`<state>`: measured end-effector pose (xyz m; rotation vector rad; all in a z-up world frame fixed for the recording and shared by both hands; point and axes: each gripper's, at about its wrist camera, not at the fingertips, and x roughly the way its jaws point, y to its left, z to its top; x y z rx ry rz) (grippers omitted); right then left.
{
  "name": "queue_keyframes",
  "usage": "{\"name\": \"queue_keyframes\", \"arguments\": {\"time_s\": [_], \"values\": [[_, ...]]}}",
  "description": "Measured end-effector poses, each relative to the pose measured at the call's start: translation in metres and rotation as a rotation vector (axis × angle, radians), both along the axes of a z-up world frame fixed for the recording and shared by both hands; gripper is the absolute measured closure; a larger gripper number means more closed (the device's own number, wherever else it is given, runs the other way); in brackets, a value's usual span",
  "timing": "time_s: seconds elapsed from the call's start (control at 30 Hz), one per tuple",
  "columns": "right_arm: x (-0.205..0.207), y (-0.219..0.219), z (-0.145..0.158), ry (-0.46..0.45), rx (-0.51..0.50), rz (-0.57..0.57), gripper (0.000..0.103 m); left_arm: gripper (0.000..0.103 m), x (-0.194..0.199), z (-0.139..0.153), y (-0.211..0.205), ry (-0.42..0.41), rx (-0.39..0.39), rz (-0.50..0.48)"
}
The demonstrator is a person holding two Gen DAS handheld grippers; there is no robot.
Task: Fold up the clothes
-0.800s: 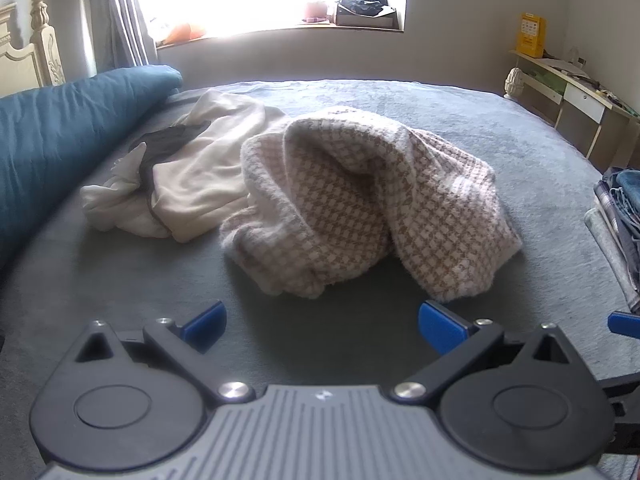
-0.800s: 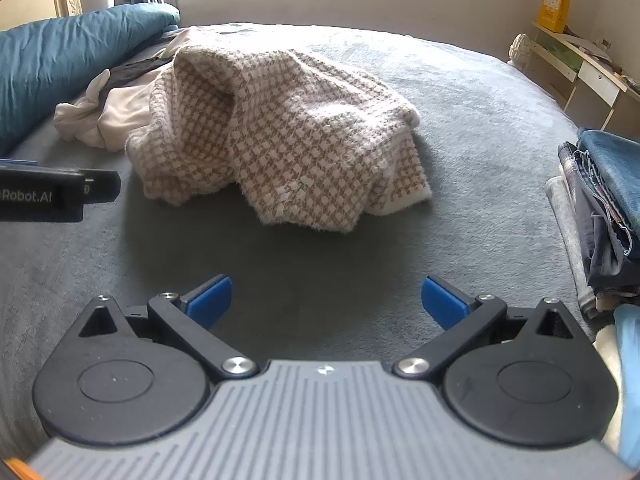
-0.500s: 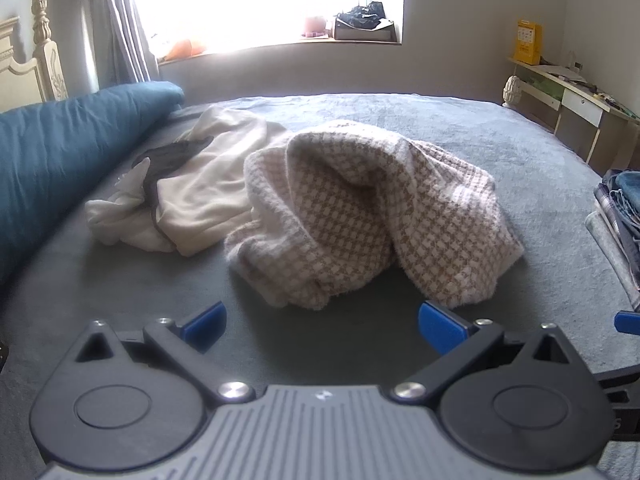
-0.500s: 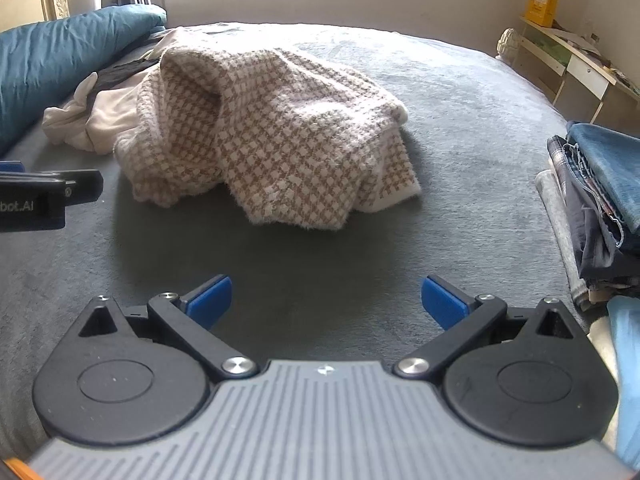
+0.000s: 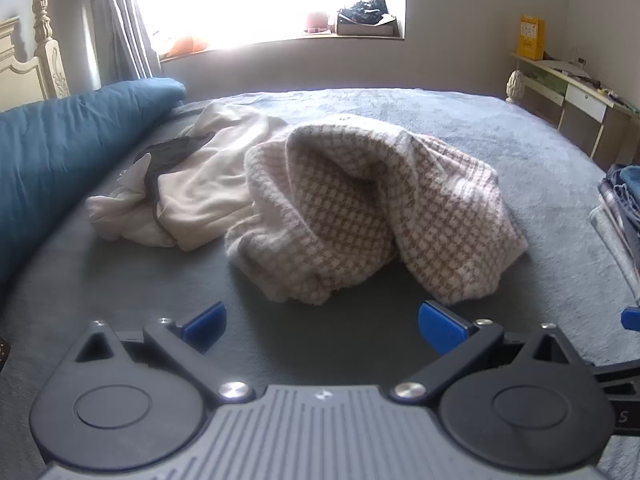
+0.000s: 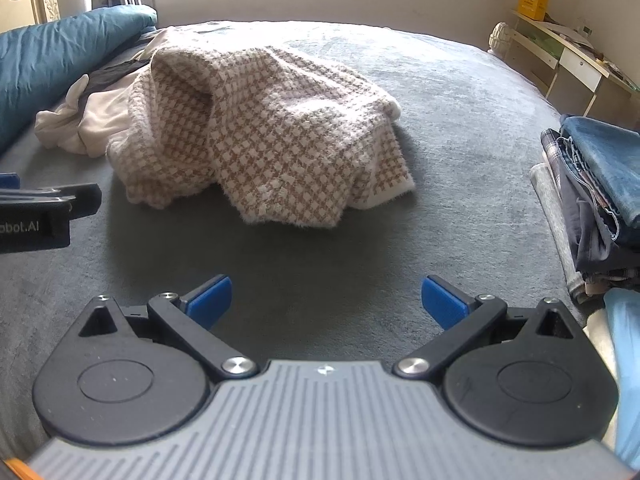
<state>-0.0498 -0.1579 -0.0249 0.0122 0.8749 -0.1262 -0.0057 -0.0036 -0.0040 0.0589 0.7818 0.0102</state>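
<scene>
Nearest, the left gripper (image 5: pixel 322 322) and right gripper (image 6: pixel 326 300) hover with jaws spread wide, holding nothing, over the grey bedspread (image 6: pixel 460 92). Just beyond lies the crumpled checked sweater (image 6: pixel 276 128) (beige and white). Farther left, a cream garment (image 5: pixel 208 192) touches it; folded jeans (image 6: pixel 600 160) are stacked at right.

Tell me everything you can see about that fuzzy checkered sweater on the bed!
The checkered sweater is a thick, fuzzy knit with small tan and cream checks and a plain cream edge showing at its right side. It is not folded: it lies in a crumpled heap, humped up in the middle with deep folds, on the grey bed cover. Its left side rests against a heap of cream clothes. Neither gripper touches it; both are open and short of it.
</scene>
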Motion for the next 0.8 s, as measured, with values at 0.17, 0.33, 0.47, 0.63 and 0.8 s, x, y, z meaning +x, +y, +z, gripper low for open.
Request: {"name": "queue_keyframes", "arguments": {"time_s": [0.17, 0.33, 0.47, 0.63, 0.8], "values": [[-0.0002, 0.0006, 0.0009, 0.000, -0.003, -0.014, 0.001, 0.000, -0.0009, 0.0026, 0.0006, -0.012, -0.017, -0.003], [-0.0008, 0.0010, 0.0012, 0.002, -0.003, -0.022, 0.001, 0.000, -0.0027, 0.0039, 0.0010, -0.022, -0.028, -0.002], [-0.0006, 0.0006, 0.0020, 0.004, -0.001, -0.030, 0.001, 0.000, -0.0024, 0.0039, 0.0019, -0.011, -0.028, -0.001], [-0.0020, -0.0002, 0.0025, 0.002, 0.001, -0.037, 0.001, 0.000, -0.0030, 0.0035, 0.0009, -0.013, -0.003, 0.004], [-0.0028, 0.0000, 0.0025, 0.004, 0.004, -0.034, 0.001, 0.000, -0.0039, 0.0035, 0.0013, -0.010, -0.005, 0.004]]}}
